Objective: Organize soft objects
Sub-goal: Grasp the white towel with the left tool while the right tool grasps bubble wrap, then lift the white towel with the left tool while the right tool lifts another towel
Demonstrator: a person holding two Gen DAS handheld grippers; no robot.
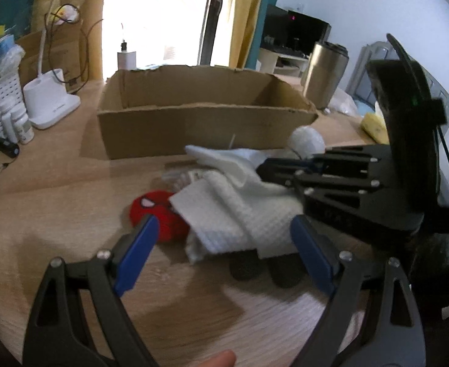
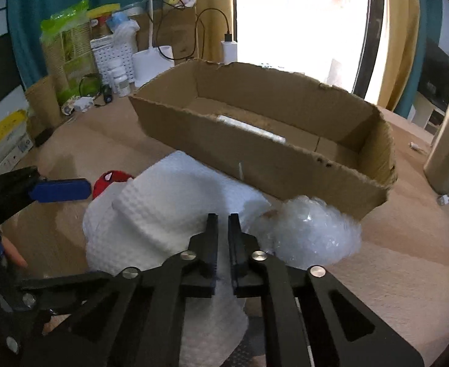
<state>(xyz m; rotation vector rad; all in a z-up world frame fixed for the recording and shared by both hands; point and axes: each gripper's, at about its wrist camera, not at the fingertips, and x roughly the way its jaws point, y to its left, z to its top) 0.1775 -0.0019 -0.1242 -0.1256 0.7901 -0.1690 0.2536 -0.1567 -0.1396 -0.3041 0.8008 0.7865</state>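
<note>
right gripper [image 2: 222,223] fingers pinch the white cloth [image 2: 163,211]; left gripper [image 1: 224,232] fingers spread wide; no legible writing.

Cloth [image 1: 233,211] before box [image 1: 193,128], toy [image 1: 154,211] alongside.

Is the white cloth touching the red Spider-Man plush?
Touching. The left wrist view shows a corner of the white cloth lying over the red plush with no gap; the right wrist view agrees.
</note>
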